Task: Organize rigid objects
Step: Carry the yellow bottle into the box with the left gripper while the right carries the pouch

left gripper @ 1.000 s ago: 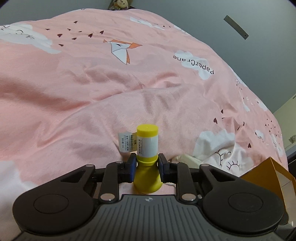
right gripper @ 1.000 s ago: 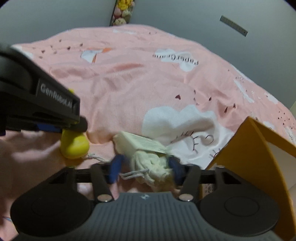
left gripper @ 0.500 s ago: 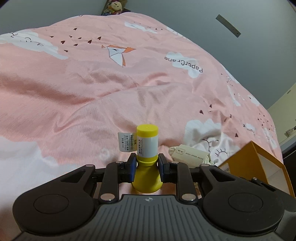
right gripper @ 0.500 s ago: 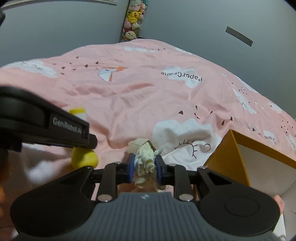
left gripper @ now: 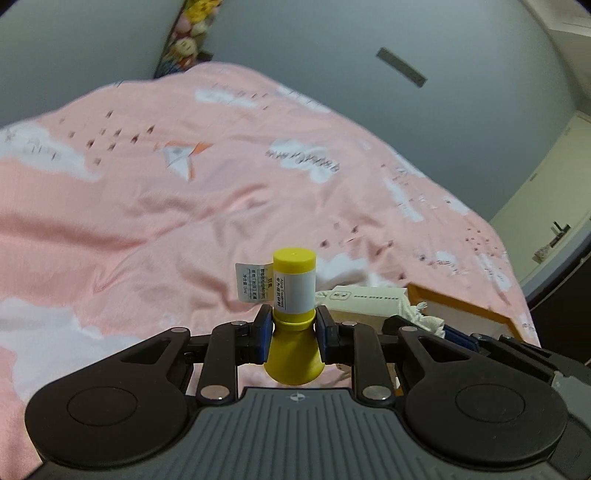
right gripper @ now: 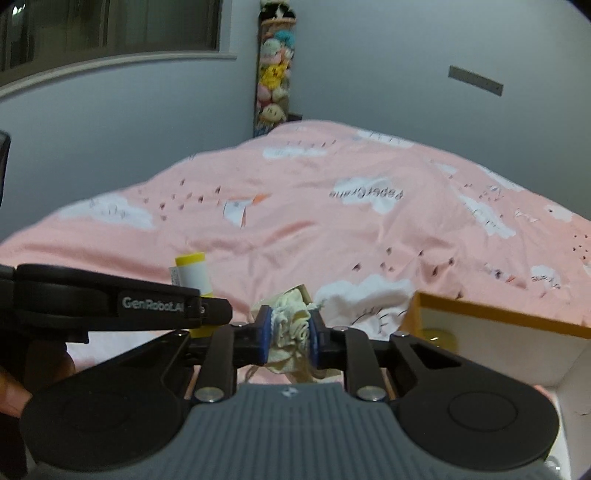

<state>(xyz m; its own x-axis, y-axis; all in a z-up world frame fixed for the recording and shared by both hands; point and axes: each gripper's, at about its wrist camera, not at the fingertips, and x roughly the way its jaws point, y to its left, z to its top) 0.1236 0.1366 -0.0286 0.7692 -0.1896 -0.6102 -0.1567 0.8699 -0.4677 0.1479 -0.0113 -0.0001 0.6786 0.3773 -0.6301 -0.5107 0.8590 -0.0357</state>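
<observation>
A pink duvet point(left gripper: 184, 206) printed with white clouds, small dark birds and a paper crane is covering the bed and filling most of both views, its cloth lying in soft folds. Grey walls point(right gripper: 369, 74) are rising behind it, meeting in a corner where a column of plush toys point(right gripper: 273, 81) is hanging. A window point(right gripper: 110, 29) with a pale sill is showing dark at upper left. A grey strip point(right gripper: 475, 80) is sitting on the wall. A cream cabinet point(left gripper: 546, 206) is standing at right.
</observation>
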